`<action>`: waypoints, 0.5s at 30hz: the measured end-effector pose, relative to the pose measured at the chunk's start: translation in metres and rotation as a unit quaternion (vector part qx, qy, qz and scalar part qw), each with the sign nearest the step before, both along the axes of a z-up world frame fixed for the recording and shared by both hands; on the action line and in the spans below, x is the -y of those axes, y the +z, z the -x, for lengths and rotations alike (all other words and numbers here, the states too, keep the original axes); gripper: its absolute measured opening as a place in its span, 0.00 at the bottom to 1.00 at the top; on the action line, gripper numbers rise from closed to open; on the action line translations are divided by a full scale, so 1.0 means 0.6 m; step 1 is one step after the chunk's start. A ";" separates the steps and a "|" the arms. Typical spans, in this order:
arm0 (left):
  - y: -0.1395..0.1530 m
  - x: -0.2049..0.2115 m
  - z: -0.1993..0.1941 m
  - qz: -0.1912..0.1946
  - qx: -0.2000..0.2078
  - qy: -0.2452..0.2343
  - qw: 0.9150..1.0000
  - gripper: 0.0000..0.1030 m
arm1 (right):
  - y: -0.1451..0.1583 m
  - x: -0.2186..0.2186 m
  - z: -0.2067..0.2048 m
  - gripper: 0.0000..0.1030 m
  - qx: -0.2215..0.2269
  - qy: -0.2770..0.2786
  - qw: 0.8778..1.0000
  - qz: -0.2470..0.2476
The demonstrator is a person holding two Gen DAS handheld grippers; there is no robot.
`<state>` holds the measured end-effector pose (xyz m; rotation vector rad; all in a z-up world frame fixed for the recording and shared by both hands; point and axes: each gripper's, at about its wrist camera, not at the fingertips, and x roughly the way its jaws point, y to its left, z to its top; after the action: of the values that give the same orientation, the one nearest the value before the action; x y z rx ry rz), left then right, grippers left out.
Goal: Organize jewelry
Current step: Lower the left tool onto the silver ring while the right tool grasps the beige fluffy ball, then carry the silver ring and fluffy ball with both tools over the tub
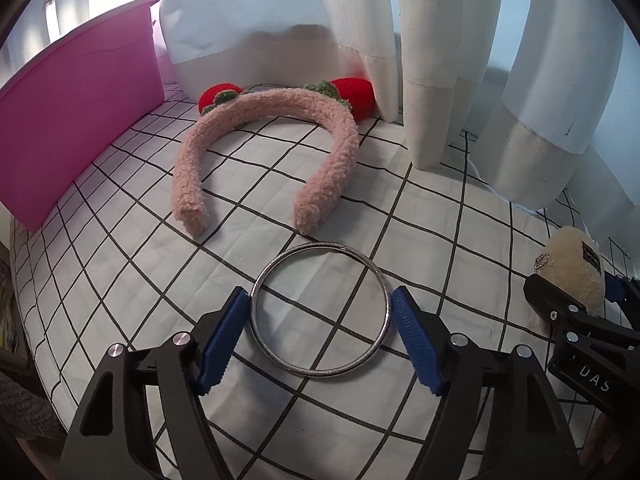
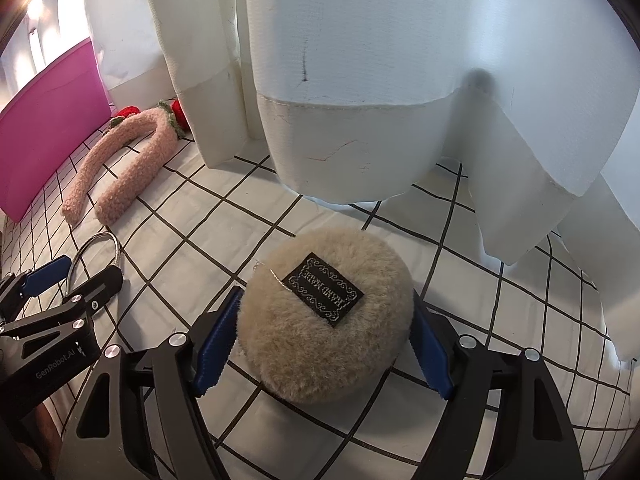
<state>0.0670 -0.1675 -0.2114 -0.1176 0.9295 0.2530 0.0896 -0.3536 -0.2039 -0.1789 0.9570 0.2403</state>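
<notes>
A silver bangle lies flat on the checked cloth, between the blue pads of my open left gripper; the pads stand just outside its rim. It also shows in the right wrist view, as does the left gripper. My right gripper has its pads on both sides of a round beige plush pouch with a black label; whether it squeezes it I cannot tell. The pouch also shows in the left wrist view. A pink fuzzy headband with red strawberries lies further back.
A pink box stands at the left, also in the right wrist view. White curtains hang down onto the cloth at the back and right, close behind the pouch. The checked cloth covers the surface.
</notes>
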 end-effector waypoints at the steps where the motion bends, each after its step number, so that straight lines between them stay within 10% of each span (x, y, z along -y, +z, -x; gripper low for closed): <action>1: 0.000 -0.001 0.001 0.003 0.001 0.000 1.000 0.69 | 0.001 0.001 0.002 0.61 0.003 0.001 1.000 0.001; 15: 0.021 -0.005 0.030 0.006 0.022 -0.006 1.000 0.69 | 0.016 0.018 0.032 0.56 0.013 0.010 0.999 -0.038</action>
<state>0.0488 -0.1646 -0.1989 -0.1279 0.8870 0.2327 0.0704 -0.3644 -0.1946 -0.1208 0.9197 0.2911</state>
